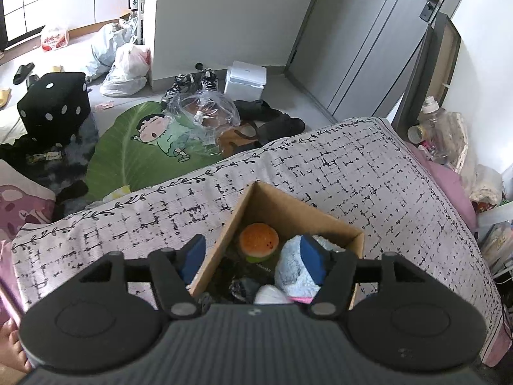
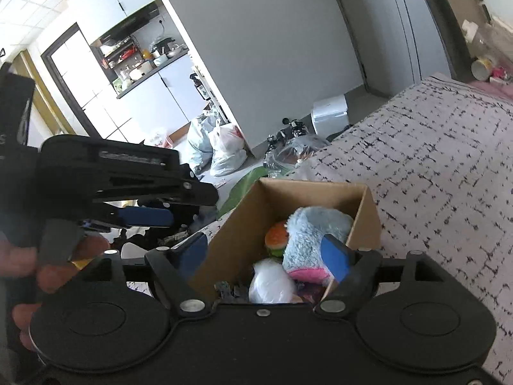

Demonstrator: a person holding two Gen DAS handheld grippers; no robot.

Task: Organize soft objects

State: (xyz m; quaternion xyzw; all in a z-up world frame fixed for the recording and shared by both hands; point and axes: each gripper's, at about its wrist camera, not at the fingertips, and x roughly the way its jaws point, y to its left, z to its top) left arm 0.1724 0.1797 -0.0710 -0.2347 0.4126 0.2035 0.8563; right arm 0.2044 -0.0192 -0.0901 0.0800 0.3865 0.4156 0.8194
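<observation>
both claws wide, holding nothing; i'd lower the right gripper point(image 2: 266, 253) straight onto the blue plush point(image 2: 314, 234) inside the cardboard box point(image 2: 368, 221), left gripper point(image 1: 256, 253) clear.

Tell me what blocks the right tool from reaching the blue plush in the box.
Nothing visible does: the right tool hangs open over the open cardboard box, and the blue plush lies on top, uncovered.

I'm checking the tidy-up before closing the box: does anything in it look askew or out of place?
Nothing stands out. The burger toy, blue plush and white soft item all lie inside the cardboard box, which sits upright on the bed.
</observation>
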